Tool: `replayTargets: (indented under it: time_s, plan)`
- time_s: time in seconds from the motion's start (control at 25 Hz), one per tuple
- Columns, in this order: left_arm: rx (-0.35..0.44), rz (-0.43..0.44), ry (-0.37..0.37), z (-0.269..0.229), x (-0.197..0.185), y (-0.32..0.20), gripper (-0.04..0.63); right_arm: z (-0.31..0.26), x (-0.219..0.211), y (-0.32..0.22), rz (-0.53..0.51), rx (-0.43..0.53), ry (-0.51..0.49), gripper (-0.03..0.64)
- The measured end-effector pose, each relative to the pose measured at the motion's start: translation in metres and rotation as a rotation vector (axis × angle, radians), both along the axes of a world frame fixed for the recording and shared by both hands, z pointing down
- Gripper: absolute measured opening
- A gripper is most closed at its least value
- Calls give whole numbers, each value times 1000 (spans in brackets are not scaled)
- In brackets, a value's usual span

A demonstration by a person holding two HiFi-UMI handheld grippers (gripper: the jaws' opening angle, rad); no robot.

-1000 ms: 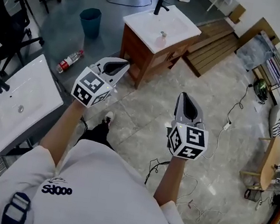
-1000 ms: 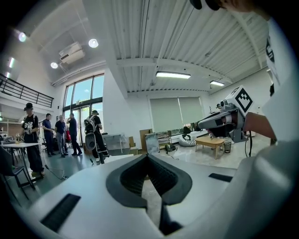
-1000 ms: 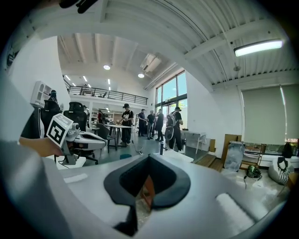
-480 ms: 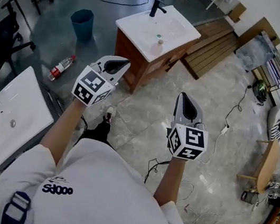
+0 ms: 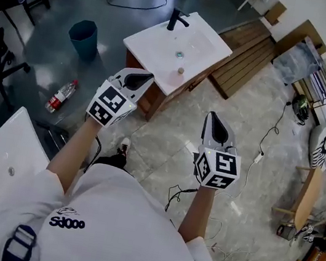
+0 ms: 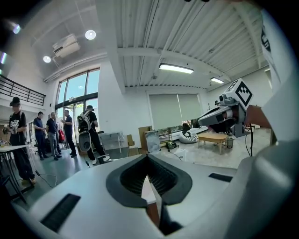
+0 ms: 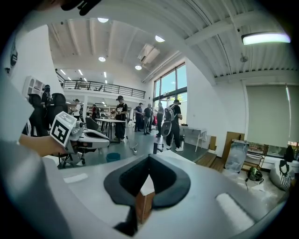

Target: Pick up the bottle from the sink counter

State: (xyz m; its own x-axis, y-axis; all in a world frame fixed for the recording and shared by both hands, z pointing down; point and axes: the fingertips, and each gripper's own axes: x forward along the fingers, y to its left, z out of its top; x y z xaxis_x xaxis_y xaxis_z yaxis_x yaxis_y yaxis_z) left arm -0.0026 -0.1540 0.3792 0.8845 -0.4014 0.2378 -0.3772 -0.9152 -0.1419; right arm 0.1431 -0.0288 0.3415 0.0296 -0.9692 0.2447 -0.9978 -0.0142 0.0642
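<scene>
A small pale bottle (image 5: 180, 71) stands near the front edge of the white sink counter (image 5: 199, 49), which sits on a wooden cabinet and carries a black faucet (image 5: 175, 18). My left gripper (image 5: 137, 79) is held in the air to the left of the counter's front corner, shut and empty. My right gripper (image 5: 214, 118) hovers over the tiled floor, short of the counter, also shut with nothing in it. In the left gripper view its jaws (image 6: 148, 157) meet tip to tip; the right gripper view shows its jaws (image 7: 148, 159) closed too, with the faucet (image 7: 156, 147) beyond.
A blue bin (image 5: 83, 38) and a plastic bottle on the floor (image 5: 60, 95) lie to the left. Another white basin (image 5: 1, 161) rests at lower left. A wooden pallet (image 5: 252, 52) sits right of the counter. Cables (image 5: 272, 130) trail across the tiles. People stand in the background.
The sink counter has come nearer and lower in the head view as the person walked toward it. Both grippers kept their pose and stayed shut.
</scene>
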Motion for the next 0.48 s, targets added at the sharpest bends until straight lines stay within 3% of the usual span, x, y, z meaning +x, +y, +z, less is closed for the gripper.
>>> replayTargets:
  time_s: [0.16,0.48]
  plan:
    - [-5,22,-21,6,15,-32,3,5,11,-37,2,-19,-8,11]
    - [15,89,10,3,42,-81,3,17,24,-96,-1,-34,-40,11]
